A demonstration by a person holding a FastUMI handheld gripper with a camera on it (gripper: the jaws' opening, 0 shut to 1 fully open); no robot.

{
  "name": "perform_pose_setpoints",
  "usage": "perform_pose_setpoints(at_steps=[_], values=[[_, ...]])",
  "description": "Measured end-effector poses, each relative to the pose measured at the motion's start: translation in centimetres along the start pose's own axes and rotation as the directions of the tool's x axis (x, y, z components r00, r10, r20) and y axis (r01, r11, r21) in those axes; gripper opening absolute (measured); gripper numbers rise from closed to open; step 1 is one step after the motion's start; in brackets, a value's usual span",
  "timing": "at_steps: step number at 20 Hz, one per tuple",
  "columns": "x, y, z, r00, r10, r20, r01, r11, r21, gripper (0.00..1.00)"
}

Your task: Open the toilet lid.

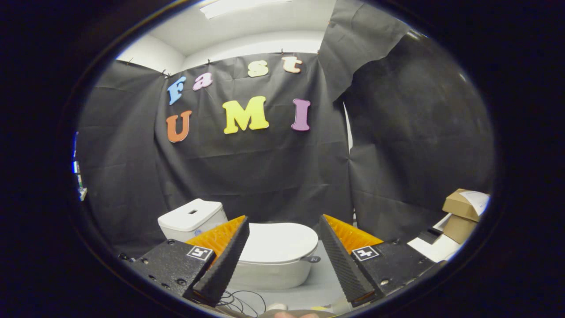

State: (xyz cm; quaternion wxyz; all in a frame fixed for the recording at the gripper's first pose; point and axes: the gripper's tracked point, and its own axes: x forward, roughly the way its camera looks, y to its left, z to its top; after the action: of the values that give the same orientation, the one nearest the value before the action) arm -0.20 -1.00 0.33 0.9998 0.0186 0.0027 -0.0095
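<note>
A: While the gripper [282,229] hangs in the air, how do its fingers stand?

B: Spread wide apart, holding nothing. The toilet lid [278,242] shows in the gap between them, well beyond the tips, lying flat and closed on the white bowl [269,276].

A: And around it?

B: The cistern [190,219] sits at the far left of the bowl, against the black cloth wall [247,176]. Loose cables [240,301] lie on the pale floor [320,289] near the fingers. Off to the right, cardboard boxes [461,211] are stacked.
</note>
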Motion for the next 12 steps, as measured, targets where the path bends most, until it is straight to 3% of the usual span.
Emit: perform_pose_setpoints(at_steps=[12], values=[[2.7, -3.0, -2.5, 0.996, -0.041, -0.074, 0.046, 0.997, 0.060, 0.99]])
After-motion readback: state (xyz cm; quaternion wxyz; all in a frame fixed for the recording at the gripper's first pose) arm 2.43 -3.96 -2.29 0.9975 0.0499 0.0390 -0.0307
